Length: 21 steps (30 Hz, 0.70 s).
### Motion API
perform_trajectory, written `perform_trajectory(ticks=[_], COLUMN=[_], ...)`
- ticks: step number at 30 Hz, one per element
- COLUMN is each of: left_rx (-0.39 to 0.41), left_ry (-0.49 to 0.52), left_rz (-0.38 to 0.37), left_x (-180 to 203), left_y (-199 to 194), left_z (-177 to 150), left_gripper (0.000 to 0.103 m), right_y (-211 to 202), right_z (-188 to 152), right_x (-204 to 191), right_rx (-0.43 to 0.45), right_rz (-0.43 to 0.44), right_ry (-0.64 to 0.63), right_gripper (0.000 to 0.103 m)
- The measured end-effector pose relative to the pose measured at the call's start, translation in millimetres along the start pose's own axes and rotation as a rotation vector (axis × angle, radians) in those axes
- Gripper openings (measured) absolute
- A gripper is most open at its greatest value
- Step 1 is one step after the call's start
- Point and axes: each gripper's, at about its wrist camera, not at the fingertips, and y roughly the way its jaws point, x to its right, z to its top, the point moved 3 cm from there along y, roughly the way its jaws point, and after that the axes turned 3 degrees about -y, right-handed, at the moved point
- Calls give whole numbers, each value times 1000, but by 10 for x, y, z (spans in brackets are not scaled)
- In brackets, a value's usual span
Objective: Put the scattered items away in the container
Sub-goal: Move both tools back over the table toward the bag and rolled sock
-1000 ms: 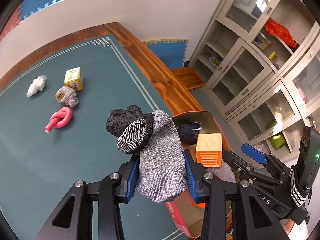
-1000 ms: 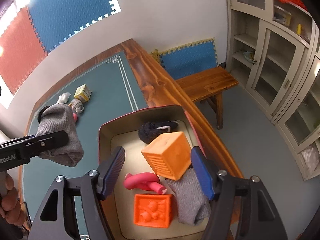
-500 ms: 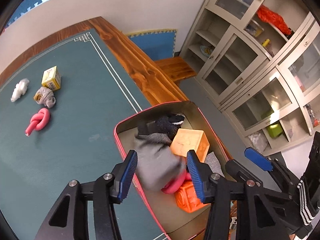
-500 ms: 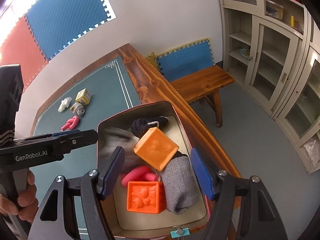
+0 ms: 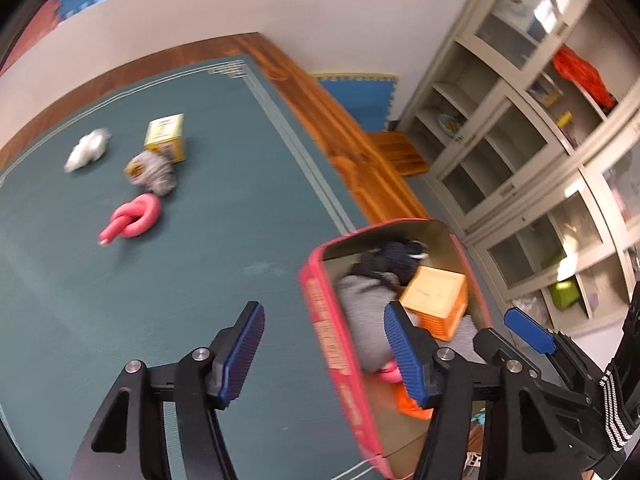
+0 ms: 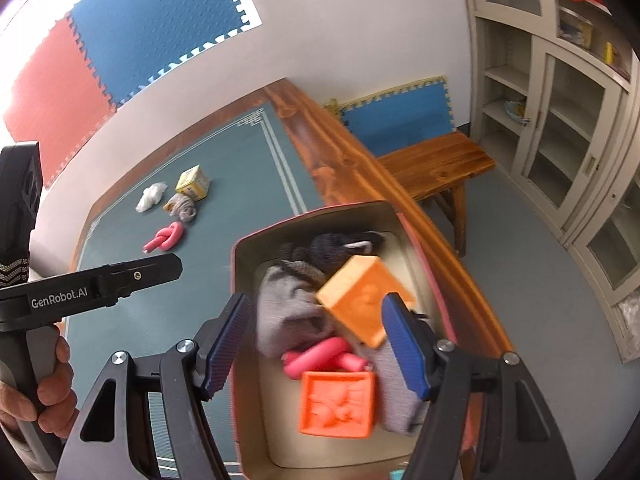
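Observation:
A pink-rimmed tin container sits at the table's right edge. In it lie a grey sock, a dark sock, two orange cubes, a pink knot and another grey sock. On the green mat lie a pink knotted toy, a rolled grey sock, a yellow box and a white wad. My left gripper is open and empty over the container's left rim. My right gripper is open and empty above the container.
The green mat covers a wooden table with a bare wood edge. A wooden bench stands beyond it. Glass-door cabinets line the right wall. The left gripper's body shows in the right wrist view.
My left gripper opened and let the grey sock drop into the container, then drew back to the left. The right gripper stayed open above the container.

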Motion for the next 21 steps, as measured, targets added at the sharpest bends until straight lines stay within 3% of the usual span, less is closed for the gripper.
perform_trajectory(ticks=[10, 21], left_rx=[13, 13], left_ry=[-171, -336], left_rz=[106, 169], left_x=[-1026, -2075], left_y=[-154, -313], left_z=[-5, -122], left_gripper=[64, 64], right_y=[287, 763], right_z=[159, 351], right_x=[-671, -1464], right_rx=[-31, -92], right_rz=[74, 143], right_ry=[-100, -185], right_gripper=[72, 74])
